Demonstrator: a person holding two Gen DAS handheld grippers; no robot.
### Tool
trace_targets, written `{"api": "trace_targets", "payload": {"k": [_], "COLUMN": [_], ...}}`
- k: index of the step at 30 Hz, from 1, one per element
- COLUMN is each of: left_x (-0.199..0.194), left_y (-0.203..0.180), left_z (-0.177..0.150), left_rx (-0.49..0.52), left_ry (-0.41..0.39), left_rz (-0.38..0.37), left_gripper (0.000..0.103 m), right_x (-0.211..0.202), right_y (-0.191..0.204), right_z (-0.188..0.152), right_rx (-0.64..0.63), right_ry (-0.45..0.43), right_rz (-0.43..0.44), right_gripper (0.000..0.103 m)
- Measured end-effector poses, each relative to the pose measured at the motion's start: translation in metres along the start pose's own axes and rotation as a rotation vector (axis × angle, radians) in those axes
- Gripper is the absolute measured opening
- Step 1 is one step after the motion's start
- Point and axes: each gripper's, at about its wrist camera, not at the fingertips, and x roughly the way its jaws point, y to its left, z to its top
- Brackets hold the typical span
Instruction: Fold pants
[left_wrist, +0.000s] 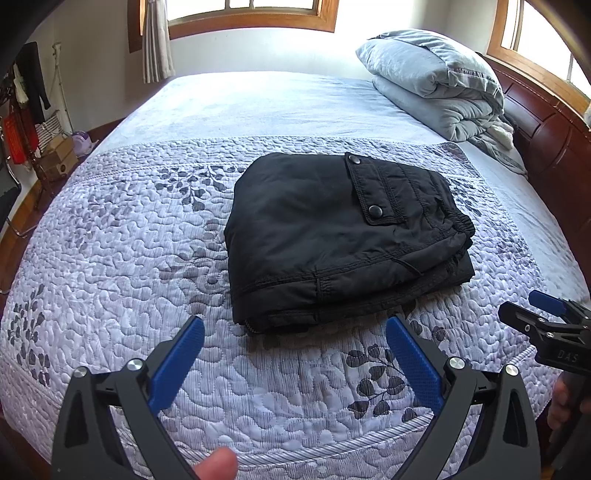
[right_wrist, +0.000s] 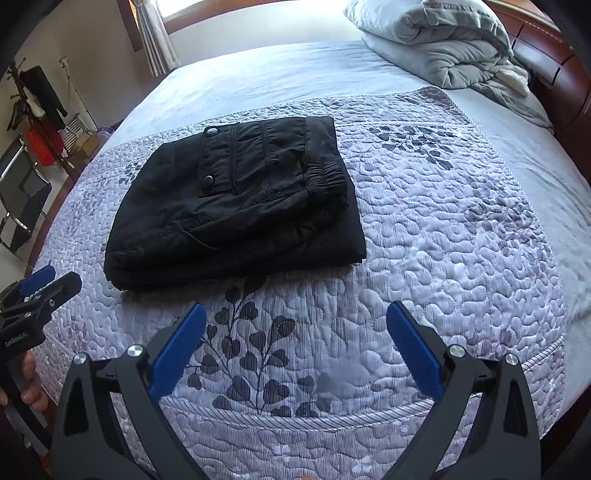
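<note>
Black pants (left_wrist: 332, 236) lie folded into a thick square bundle on the quilted lilac bedspread (left_wrist: 122, 258), pocket flap with two snaps on top. In the left wrist view my left gripper (left_wrist: 295, 332) stands open just short of the bundle's near edge, holding nothing. My right gripper (left_wrist: 532, 310) shows at the right edge there, apart from the pants. In the right wrist view the pants (right_wrist: 236, 206) sit left of centre and my right gripper (right_wrist: 295, 317) is open above the bedspread (right_wrist: 443, 236), empty. The left gripper (right_wrist: 48, 284) appears at that view's left edge.
A folded grey duvet (left_wrist: 432, 81) lies by the dark wooden headboard (left_wrist: 546, 136) at the right. A coat rack (right_wrist: 33, 96), boxes and a chair (right_wrist: 22, 199) stand on the floor past the bed's left side. A person's fingers (left_wrist: 218, 461) hold the handles.
</note>
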Motion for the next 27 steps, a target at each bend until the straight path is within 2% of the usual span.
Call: {"api": "trace_targets", "payload": {"k": [27], "left_x": [-0.0049], "left_y": [0.0012], "left_z": [0.0022], "left_rx": [-0.006], "left_ry": [-0.008], "left_rz": [0.004], "left_gripper": [0.099], "right_x": [-0.0042], "right_y": [0.0017], "right_z": [0.0005], "right_rx": [-0.005], "right_ry": [-0.006], "right_rz": [-0.001], "right_gripper": [0.098]}}
